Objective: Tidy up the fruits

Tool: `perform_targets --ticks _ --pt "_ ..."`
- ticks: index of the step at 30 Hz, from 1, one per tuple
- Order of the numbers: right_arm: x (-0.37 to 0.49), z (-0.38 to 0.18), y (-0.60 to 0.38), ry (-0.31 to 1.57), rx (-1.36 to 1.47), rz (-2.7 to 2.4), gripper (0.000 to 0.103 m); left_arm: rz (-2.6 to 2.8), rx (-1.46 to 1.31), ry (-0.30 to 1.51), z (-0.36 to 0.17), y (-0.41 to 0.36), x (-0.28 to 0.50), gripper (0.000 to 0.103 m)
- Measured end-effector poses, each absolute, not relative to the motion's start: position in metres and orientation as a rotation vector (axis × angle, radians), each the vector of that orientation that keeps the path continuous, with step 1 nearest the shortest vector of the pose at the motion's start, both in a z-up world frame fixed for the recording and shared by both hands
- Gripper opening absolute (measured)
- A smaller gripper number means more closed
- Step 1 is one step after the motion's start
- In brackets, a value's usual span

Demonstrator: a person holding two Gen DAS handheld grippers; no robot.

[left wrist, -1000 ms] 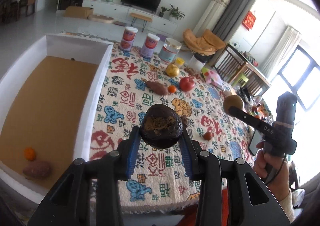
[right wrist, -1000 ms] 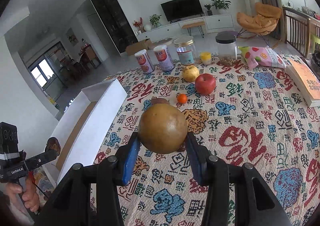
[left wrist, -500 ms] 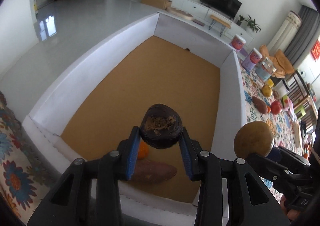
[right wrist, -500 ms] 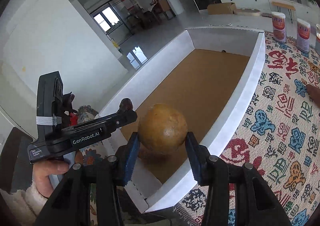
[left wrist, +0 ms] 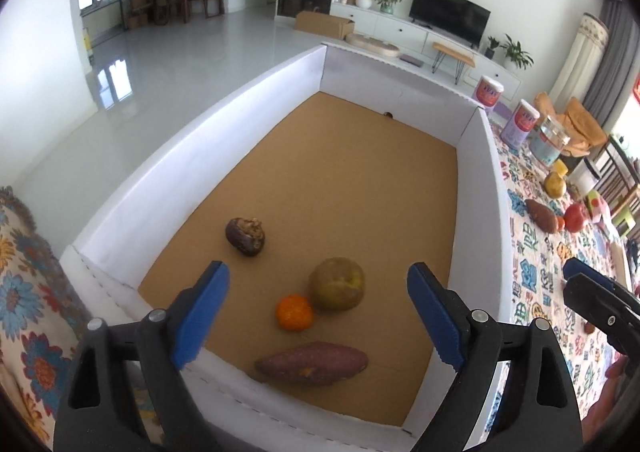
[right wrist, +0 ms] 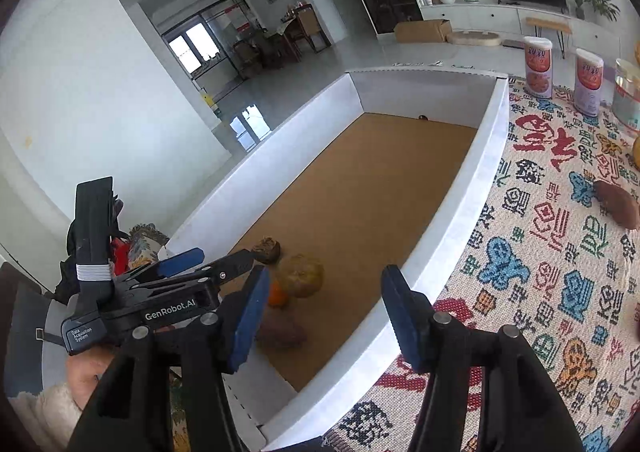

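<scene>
The left gripper point(left wrist: 318, 310) has just been opening and now stands wide with nothing between its jaws; the dark mangosteen point(left wrist: 245, 236) lies on the box point(left wrist: 224, 119) floor at frame centre-left. The right gripper point(right wrist: 322, 306) has also just been opening, empty, above the box's right wall, with the brown pear point(right wrist: 301, 276) resting inside beside a tangerine point(right wrist: 277, 295) and a sweet potato point(right wrist: 282, 334).

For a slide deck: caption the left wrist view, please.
Open left gripper above the white box holding a dark fruit, brown pear, orange and sweet potato.
</scene>
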State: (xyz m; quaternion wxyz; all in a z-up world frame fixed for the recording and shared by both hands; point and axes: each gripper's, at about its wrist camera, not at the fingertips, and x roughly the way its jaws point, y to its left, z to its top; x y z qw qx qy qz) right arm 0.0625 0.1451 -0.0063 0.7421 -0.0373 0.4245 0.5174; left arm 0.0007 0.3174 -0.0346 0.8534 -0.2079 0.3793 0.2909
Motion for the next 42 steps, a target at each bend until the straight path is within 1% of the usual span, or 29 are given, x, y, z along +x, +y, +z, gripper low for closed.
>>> perform_targets --ticks 2,4,6,8,10,14,17,19,21,26,27,29,37,42 --pt "0.07 0.001 0.108 0.871 -0.08 1.066 0.068 0.56 -0.414 0.777 -0.026 0.294 0.01 0.092" --pt "0.081 0.002 0.065 0.821 -0.071 0.978 0.082 0.488 -0.385 0.763 -0.019 0.264 0.02 0.093" --pt "0.093 -0.002 0.013 0.798 -0.045 0.868 0.086 0.396 -0.34 0.762 -0.015 0.226 0.037 0.097" --pt "0.109 -0.009 -0.041 0.805 -0.008 0.751 0.087 0.288 -0.288 0.792 -0.019 0.184 0.059 0.097" --pt "0.13 -0.02 -0.089 0.809 -0.006 0.606 0.088 0.185 -0.247 0.855 -0.033 0.143 0.081 0.097" --pt "0.17 -0.051 -0.165 0.813 -0.151 0.301 0.088 0.097 -0.203 0.942 -0.079 0.083 0.127 0.097" --pt "0.191 -0.083 -0.213 0.832 -0.244 0.135 0.088 0.155 -0.179 0.962 -0.113 0.069 0.155 0.097" --pt "0.201 -0.101 -0.245 0.882 -0.194 0.1 0.088 0.191 -0.167 0.949 -0.128 0.069 0.169 0.097" --pt "0.207 -0.107 -0.269 0.926 -0.093 0.098 0.088 0.206 -0.157 0.928 -0.137 0.071 0.177 0.097" --pt "0.213 -0.112 -0.283 0.907 -0.079 0.073 0.088 0.225 -0.132 0.915 -0.148 0.072 0.187 0.098" --pt "0.215 -0.116 -0.284 0.917 -0.08 0.068 0.088 0.221 -0.136 0.915 -0.149 0.073 0.188 0.1" --pt "0.218 -0.12 -0.287 0.921 -0.058 0.066 0.091 0.206 -0.144 0.918 -0.15 0.073 0.19 0.102" --pt "0.22 -0.124 -0.286 0.93 -0.045 0.054 0.099 0.21 -0.125 0.928 -0.152 0.071 0.195 0.103" --pt "0.221 -0.125 -0.287 0.938 -0.045 0.053 0.103 0.21 -0.125 0.928 -0.152 0.071 0.194 0.103"
